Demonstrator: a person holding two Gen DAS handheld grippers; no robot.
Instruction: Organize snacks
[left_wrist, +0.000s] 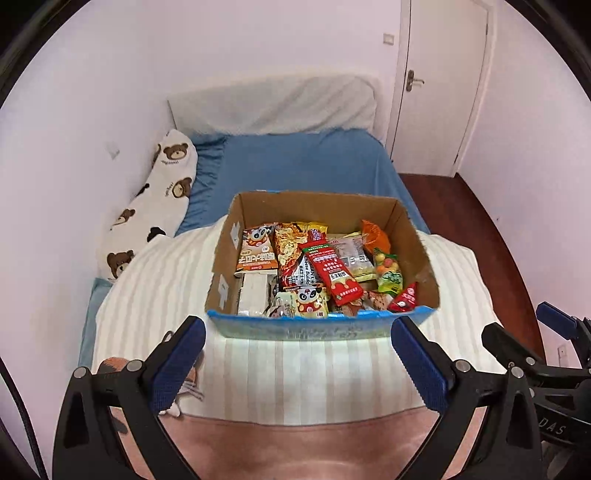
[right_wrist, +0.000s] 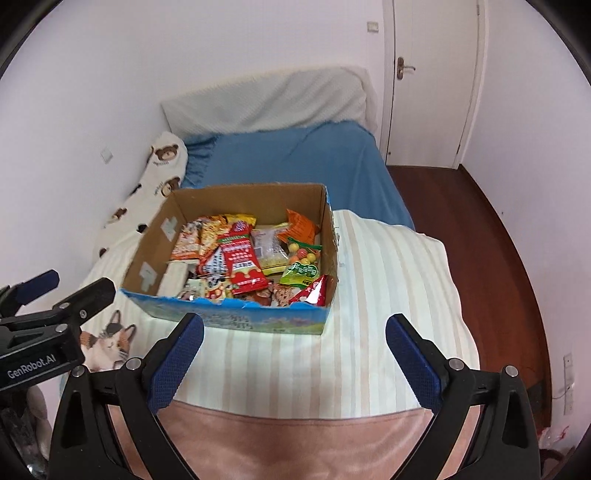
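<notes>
An open cardboard box with a blue printed front stands on a striped white quilt on the bed. It holds several snack packets, among them a long red packet, an orange panda packet and a green candy bag. The box also shows in the right wrist view, with the red packet in its middle. My left gripper is open and empty, just short of the box's front wall. My right gripper is open and empty, also short of the front wall.
A bear-print pillow lies along the left wall. A blue sheet covers the far bed. A cat-print cloth lies at the quilt's left. A pink blanket is below the grippers. Wooden floor and a white door are right.
</notes>
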